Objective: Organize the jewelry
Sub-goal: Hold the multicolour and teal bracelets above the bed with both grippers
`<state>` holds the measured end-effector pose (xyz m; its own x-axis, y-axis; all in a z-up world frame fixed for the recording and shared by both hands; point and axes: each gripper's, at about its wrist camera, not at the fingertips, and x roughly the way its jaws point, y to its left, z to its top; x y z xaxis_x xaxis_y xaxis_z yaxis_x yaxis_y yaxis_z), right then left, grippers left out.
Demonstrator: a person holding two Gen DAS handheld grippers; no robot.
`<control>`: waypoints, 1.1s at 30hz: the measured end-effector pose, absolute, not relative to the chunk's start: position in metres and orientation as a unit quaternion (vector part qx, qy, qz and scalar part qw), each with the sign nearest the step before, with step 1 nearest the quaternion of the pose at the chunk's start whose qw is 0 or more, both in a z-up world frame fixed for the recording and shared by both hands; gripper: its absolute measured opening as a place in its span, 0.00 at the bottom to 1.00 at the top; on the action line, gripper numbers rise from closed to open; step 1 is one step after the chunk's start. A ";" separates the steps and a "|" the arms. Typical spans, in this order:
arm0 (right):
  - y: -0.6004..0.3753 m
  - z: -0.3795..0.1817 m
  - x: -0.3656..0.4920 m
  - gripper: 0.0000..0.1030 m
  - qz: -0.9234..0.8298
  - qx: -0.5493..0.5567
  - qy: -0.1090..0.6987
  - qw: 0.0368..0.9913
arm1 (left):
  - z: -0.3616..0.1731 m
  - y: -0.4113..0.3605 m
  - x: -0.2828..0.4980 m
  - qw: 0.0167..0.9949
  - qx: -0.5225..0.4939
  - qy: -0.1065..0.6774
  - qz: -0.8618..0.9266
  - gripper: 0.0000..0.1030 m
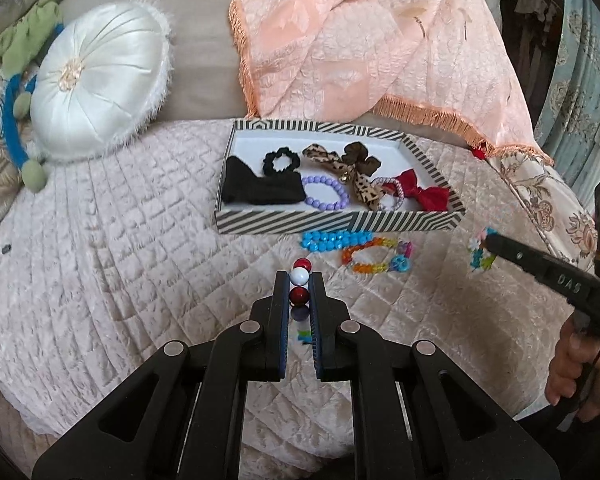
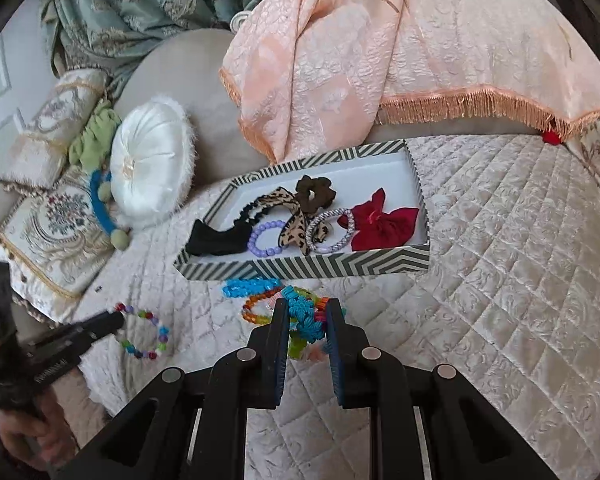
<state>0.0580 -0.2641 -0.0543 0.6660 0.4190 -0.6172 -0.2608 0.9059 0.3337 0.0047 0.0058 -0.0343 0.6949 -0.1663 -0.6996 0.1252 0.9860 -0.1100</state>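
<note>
A striped box (image 1: 340, 222) (image 2: 300, 270) lies on the quilted bed and holds hair ties, bows and a purple bead bracelet (image 1: 326, 193) (image 2: 265, 238). My left gripper (image 1: 300, 278) is shut on a multicoloured bead bracelet (image 1: 299, 294) (image 2: 144, 334), held just above the quilt. My right gripper (image 2: 307, 310) (image 1: 485, 242) is shut on a flower bracelet (image 2: 306, 318) (image 1: 480, 254) of turquoise, green and pink. A blue bead bracelet (image 1: 334, 239) (image 2: 250, 285) and an orange bead bracelet (image 1: 374, 256) (image 2: 256, 310) lie on the quilt before the box.
A round white satin cushion (image 1: 100, 80) (image 2: 152, 168) sits left of the box. A peach fringed blanket (image 1: 380, 40) (image 2: 400, 40) drapes behind it. Embroidered cushions (image 2: 52, 224) and a blue-and-green plush (image 1: 12, 128) lie at far left.
</note>
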 end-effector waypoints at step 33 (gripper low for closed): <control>-0.252 -0.065 0.064 0.16 0.164 0.067 0.380 0.908 | -0.039 -0.001 0.013 0.926 0.025 0.375 -0.015 0.08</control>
